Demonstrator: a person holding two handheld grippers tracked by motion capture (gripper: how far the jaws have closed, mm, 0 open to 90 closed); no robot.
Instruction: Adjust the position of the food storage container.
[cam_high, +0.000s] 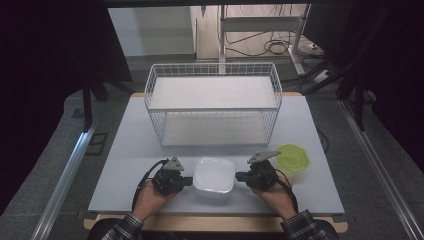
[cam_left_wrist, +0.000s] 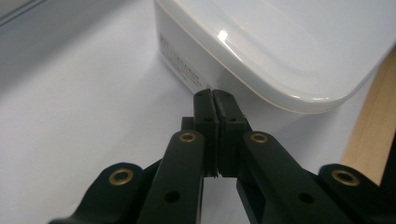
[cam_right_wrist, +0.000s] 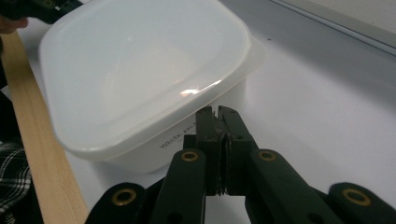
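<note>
White lidded container (cam_high: 214, 175) sits flanked: left gripper (cam_high: 189, 180) at nine o'clock, right gripper (cam_high: 239, 176) at three, both closed empty; press evenly inward.

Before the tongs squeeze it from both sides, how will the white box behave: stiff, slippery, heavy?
The white box looks like thin plastic, so its walls may flex a little. Its glossy lid suggests a slippery surface. Nothing dark shows through the lid, so it is probably light. Its base is broad and low, so tipping seems unlikely.
</note>
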